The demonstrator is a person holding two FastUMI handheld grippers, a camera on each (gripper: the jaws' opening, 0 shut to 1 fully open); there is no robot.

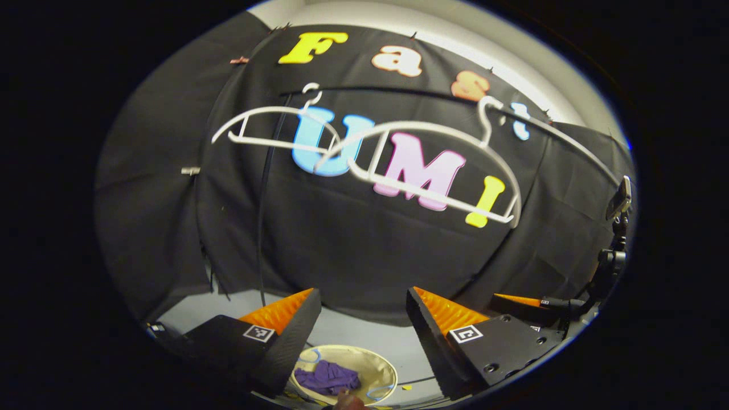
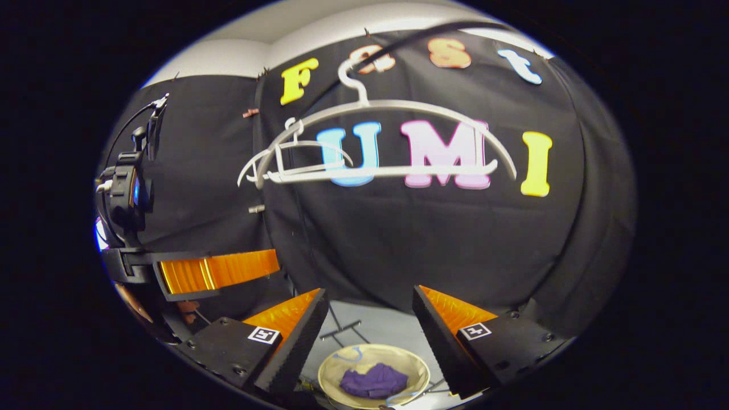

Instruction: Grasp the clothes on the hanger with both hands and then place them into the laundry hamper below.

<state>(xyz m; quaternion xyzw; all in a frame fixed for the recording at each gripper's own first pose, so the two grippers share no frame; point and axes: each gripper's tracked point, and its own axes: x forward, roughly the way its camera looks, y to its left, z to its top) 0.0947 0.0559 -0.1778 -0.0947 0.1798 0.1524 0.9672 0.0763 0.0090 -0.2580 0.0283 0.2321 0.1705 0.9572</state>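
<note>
While two white plastic hangers hang bare from a thin dark rail against the black cloth wall, the purple garment (image 1: 328, 377) lies crumpled in the round, cream-coloured laundry hamper (image 1: 380, 364) on the pale floor below. In the left gripper view the near hanger (image 1: 433, 165) swings tilted, its curved shoulders and straight lower bar in front of the far hanger (image 1: 273, 128), and the left gripper (image 1: 363, 319) stands released, its ridged wedge-shaped fingers spread wide apart with nothing between them; the hamper sits low between them, partly hidden by the left-hand finger. At the right edge of that view the tip of the right gripper (image 1: 515, 302) reaches in beside a dark mount. In the right gripper view the near hanger (image 2: 398, 136) hangs level and the far hanger (image 2: 290, 162) is seen nearly edge-on behind it. The right gripper (image 2: 370, 322) is likewise released and empty, framing the hamper (image 2: 398, 357) and the soft folded garment (image 2: 374, 380). To the left, the left gripper (image 2: 219, 270) shows sideways with its ribbed finger, camera mount and cable.
</note>
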